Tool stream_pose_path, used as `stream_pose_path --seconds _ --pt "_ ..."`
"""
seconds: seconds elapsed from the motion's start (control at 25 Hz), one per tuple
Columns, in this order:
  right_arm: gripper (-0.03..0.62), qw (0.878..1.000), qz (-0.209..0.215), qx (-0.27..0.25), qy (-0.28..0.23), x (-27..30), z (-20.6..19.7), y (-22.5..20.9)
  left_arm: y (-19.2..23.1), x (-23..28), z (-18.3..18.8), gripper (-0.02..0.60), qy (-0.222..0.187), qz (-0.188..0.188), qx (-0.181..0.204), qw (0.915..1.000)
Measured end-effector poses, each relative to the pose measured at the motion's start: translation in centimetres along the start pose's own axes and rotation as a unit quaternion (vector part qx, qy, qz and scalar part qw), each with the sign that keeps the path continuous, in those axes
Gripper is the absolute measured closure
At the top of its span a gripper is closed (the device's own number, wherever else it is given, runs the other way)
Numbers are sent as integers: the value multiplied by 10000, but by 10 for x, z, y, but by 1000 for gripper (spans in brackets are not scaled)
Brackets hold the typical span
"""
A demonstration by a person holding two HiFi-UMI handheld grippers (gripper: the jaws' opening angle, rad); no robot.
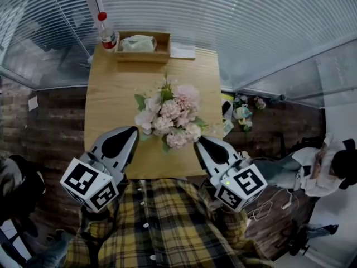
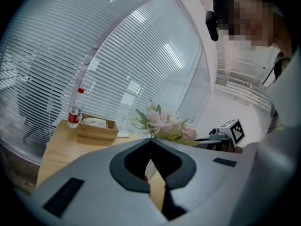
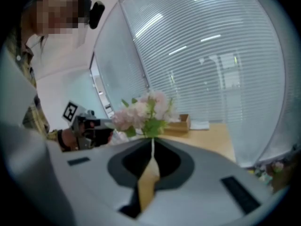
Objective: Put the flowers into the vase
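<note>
My left hand-held gripper (image 1: pixel 134 130) has its jaws together with nothing between them, and it sits just left of the bouquet of pink flowers (image 1: pixel 170 118). My right hand-held gripper (image 1: pixel 198 143) is likewise closed and empty, just beside the blooms at their lower right. The flowers stand upright in the middle of the wooden surface (image 1: pixel 106 99). From above, the blooms hide whatever holds the stems. At the far edge sits a wooden tray (image 1: pixel 142 56) with something pale inside. A red-capped bottle (image 1: pixel 106 33) stands at its left and a white sheet (image 1: pixel 183 51) lies at its right.
</note>
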State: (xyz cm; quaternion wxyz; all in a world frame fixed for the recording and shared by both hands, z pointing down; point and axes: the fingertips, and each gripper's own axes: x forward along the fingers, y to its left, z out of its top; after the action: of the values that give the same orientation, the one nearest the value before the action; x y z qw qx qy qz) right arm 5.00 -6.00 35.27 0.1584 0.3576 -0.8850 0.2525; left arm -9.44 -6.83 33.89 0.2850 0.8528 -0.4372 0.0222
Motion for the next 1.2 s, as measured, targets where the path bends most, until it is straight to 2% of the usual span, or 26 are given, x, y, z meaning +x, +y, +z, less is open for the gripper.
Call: stream_pose_path --seconds 0.24,0.52,0.88,1.2 --pt "579 9993 -244 -15 -293 -25 21 -16 -5 2 4 571 -5 -71 41 10000" --pt "580 9981 -386 -373 -287 -45 41 -26 -7 2 4 571 -29 -95 44 9999" --pt "580 9982 -92 -581 -80 -43 60 -27 -5 -11 14 571 -115 37 53 9999" --pt "580 9987 56 -502 47 -33 62 -27 -3 -18 17 571 -133 112 43 9998"
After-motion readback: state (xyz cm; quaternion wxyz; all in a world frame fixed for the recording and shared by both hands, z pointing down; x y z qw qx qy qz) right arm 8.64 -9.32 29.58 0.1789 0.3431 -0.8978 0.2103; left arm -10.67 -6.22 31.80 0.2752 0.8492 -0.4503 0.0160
